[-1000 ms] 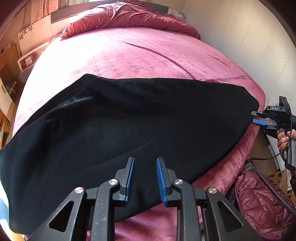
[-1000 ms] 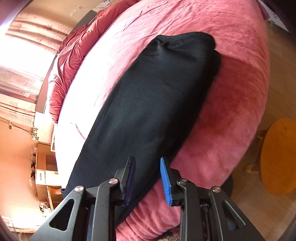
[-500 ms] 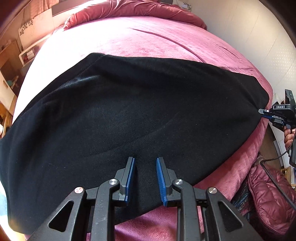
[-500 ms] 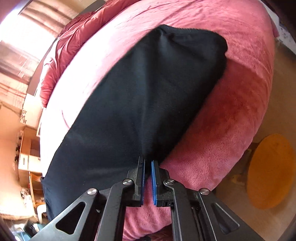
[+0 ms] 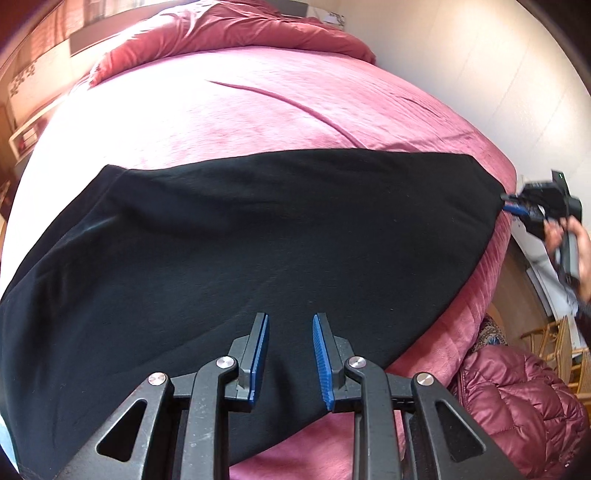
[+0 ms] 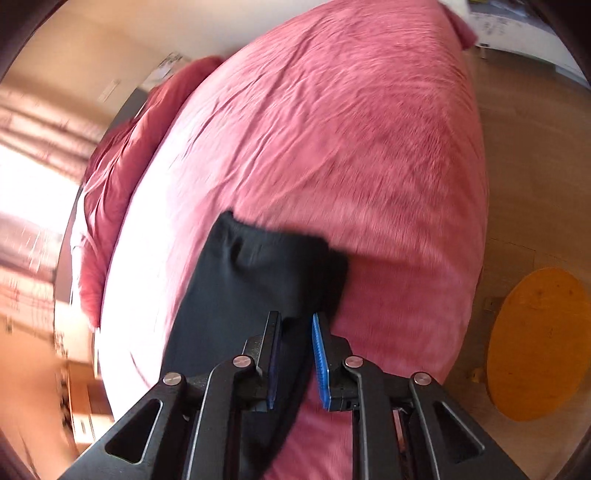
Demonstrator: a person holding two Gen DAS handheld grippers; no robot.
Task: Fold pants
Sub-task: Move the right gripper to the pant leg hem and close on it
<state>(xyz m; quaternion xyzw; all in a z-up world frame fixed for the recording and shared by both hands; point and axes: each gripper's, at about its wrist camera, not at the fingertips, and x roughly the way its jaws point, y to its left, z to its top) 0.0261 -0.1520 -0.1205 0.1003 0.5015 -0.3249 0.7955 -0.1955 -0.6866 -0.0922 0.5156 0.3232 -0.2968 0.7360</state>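
Black pants [image 5: 258, 236] lie stretched flat across a pink bed [image 5: 258, 103]. My left gripper [image 5: 290, 328] is open, its blue pads hovering over the pants' near edge. In the left wrist view my right gripper [image 5: 511, 205] holds the pants' right end at the bed's edge. In the right wrist view the right gripper [image 6: 295, 328] stands with its jaws a little apart and black cloth [image 6: 251, 280] running between them, lifted and bunched off the bed [image 6: 351, 129].
A rumpled red duvet [image 5: 229, 33] lies at the head of the bed. A maroon puffer jacket [image 5: 517, 398] sits on the floor at the right. A round wooden stool [image 6: 539, 343] stands beside the bed. Shelves [image 5: 22, 129] are at the left.
My right gripper closed on the pants' end, then lifted and pulled it, and its jaws have parted somewhat again. The view swung over the bed. My left gripper stayed open over the near edge.
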